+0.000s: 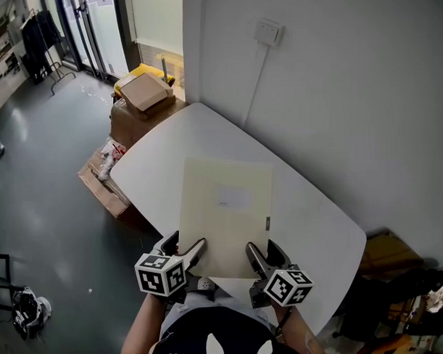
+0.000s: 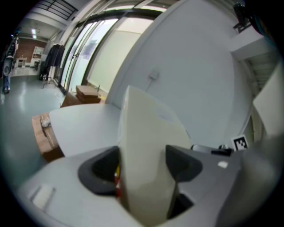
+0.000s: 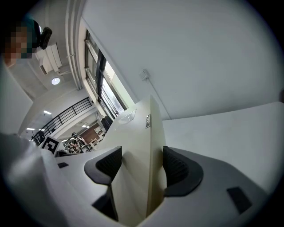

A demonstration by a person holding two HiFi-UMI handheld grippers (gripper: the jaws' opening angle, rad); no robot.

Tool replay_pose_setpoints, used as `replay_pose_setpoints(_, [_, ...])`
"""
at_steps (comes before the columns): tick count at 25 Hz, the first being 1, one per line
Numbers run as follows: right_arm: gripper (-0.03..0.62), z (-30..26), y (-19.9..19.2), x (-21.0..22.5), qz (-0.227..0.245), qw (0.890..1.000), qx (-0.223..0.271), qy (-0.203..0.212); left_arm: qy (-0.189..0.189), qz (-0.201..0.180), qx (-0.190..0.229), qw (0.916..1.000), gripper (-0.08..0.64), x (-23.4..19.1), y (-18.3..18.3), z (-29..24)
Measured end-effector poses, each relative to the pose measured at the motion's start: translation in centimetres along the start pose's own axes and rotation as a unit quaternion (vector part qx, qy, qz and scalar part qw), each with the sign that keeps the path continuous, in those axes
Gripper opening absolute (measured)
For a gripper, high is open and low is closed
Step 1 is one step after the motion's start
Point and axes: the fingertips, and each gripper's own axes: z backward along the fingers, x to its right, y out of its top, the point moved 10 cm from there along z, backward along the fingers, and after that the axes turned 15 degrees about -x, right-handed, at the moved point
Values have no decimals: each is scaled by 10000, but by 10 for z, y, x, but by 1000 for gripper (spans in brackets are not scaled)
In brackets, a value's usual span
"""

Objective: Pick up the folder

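A cream folder (image 1: 226, 209) with a pale label on its cover is held flat over the white table (image 1: 164, 149), and its near edge reaches past the table's front edge toward me. My left gripper (image 1: 184, 253) is shut on the folder's near left corner. My right gripper (image 1: 264, 257) is shut on the near right corner. In the left gripper view the folder (image 2: 146, 146) runs edge-on between the dark pads (image 2: 103, 167) of that gripper (image 2: 142, 162). In the right gripper view the folder (image 3: 140, 146) likewise fills the gap of that gripper (image 3: 137, 164).
A white wall with a socket (image 1: 269, 31) and cable runs along the table's far right side. Cardboard boxes (image 1: 141, 97) stand on the grey floor beyond the table's left end, and another box (image 1: 99, 181) lies beside it. Dark clutter (image 1: 395, 287) sits at the right.
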Motion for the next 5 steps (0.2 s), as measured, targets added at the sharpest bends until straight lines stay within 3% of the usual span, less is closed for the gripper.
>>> replay_pose_setpoints(5, [296,-1,-5,2,-91,9999,-87,-1,-28,76,-94,9999,322,-4,-5,-3])
